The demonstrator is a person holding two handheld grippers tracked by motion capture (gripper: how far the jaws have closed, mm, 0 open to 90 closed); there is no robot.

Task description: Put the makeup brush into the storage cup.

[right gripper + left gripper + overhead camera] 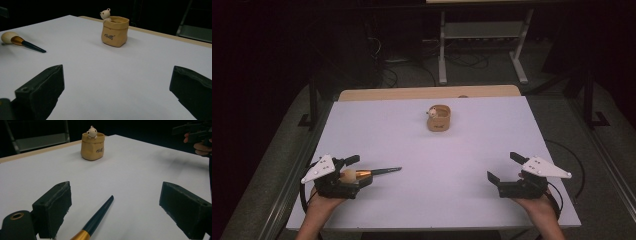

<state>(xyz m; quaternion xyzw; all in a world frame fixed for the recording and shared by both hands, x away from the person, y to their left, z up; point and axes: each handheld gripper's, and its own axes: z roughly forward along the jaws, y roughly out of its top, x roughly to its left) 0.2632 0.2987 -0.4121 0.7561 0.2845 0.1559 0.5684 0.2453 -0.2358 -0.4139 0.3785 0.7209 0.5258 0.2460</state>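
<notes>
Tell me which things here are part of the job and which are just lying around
In the job:
makeup brush, lying between the open jaws of the left gripper
tan bag-shaped holder with a small bear figure

Lying about:
metal stand and cables on the floor beyond the table

A lab or recording studio, not a home: the room is dark, with light falling mainly on a white-topped table that has a bare wooden strip along its far edge. Behind it stands a white metal frame stand on splayed feet, with loose cables trailing over grey carpet. Black stand legs flank the table on both sides.
</notes>
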